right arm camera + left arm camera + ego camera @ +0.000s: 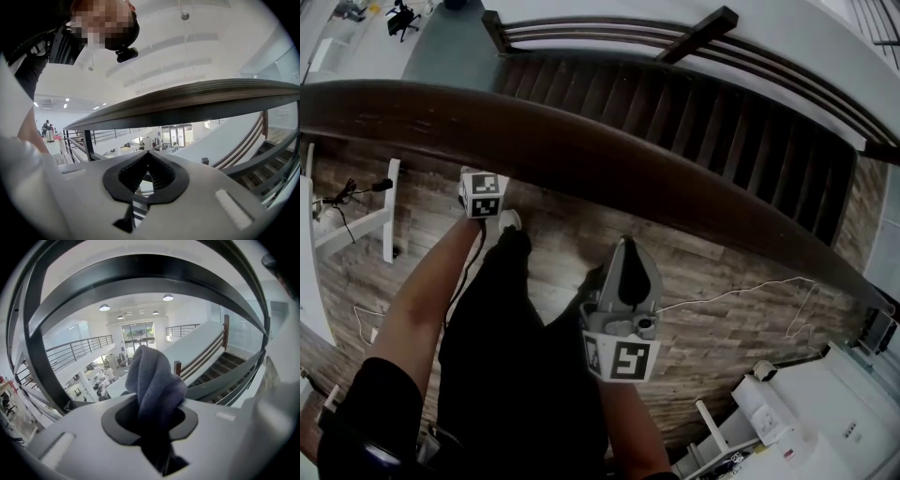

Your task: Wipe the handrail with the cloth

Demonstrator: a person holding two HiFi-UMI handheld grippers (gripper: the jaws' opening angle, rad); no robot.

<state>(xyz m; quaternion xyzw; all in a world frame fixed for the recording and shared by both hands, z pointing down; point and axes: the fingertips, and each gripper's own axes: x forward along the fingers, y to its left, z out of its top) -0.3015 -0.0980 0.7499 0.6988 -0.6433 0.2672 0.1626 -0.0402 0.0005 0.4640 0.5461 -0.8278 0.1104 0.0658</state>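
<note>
I'm gripping the soft grey-blue fleecy cloth (pixel 153 378) in the left gripper (pixel 151 416). Its jaws are closing narrowly on a bunched fold, and a twisted wad is standing out past the tips. I'm judging the cloth to be light and limp. It should mould to a curved surface but drag and slip if pinched too near its edge, so a hold deep in the bunch looks right. The right gripper (pixel 148 154) is carrying nothing, its ribbed jaws meeting at the tips.

The long, dark brown, curved wooden handrail (pixel 581 150) is sweeping across the head view. The left gripper's marker cube is sitting just at its near edge and the right gripper is pointing up at it from close below. I'm not seeing the cloth in that view. The rail looks smooth and polished. I'm standing on a brown wood-plank floor (pixel 722 272) with a dark staircase (pixel 675 103) dropping away beyond the rail into an open, bright hall.
</note>
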